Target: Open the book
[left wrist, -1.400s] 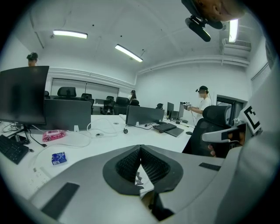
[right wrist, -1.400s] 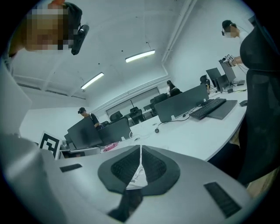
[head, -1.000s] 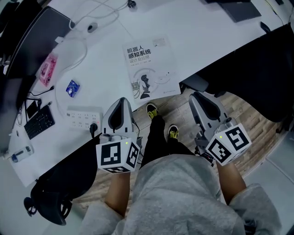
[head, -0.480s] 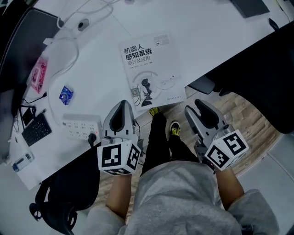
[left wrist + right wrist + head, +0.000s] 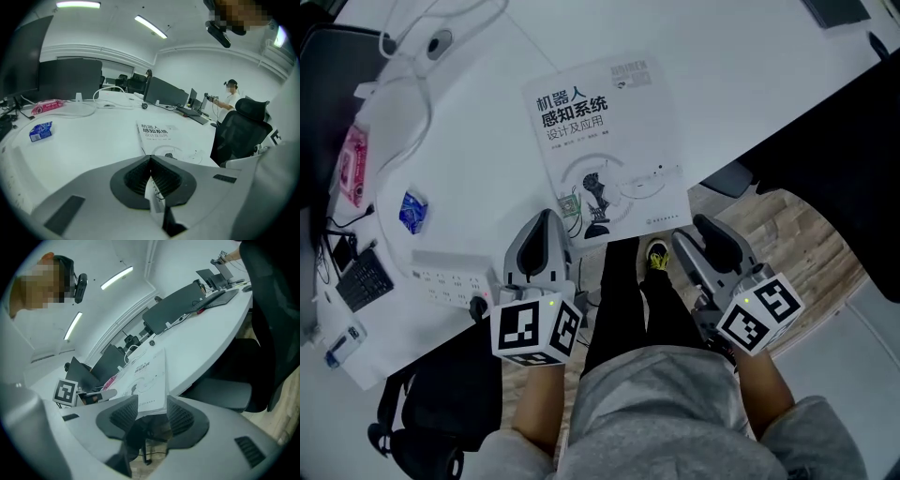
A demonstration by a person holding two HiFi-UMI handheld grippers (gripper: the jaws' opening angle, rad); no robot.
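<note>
The glossy white paperback book (image 5: 605,141) lies flat and shut on the smooth white table (image 5: 741,75). Its near edge is just ahead of both claws. The near-left corner sits just to the right of the left claw (image 5: 547,220). The near-right corner sits just ahead of the right claw (image 5: 689,232).

The left claw's grey plastic shells are together, their black ribbed pads meeting along a seam with nothing between them. The right claw's ribbed pads stand well apart after its jaws have just been opening. In the right gripper view the book's near edge shows in the gap beyond the pads, which press on nothing.

A second ago the right claw's jaws were together and the book lay well ahead of both claws. It now fills more of the head view, close to their tips.

The cover reads "机器人感知系统" in bold black, with "设计及应用" in thinner type below, over a small robot drawing and grey arcs. The finer print is too small to read. Each claw carries a white cube with black square markers (image 5: 534,330).

Left of the left claw lie a long white plastic power strip (image 5: 441,284) and, further ahead, a small crinkled blue packet (image 5: 412,212).
</note>
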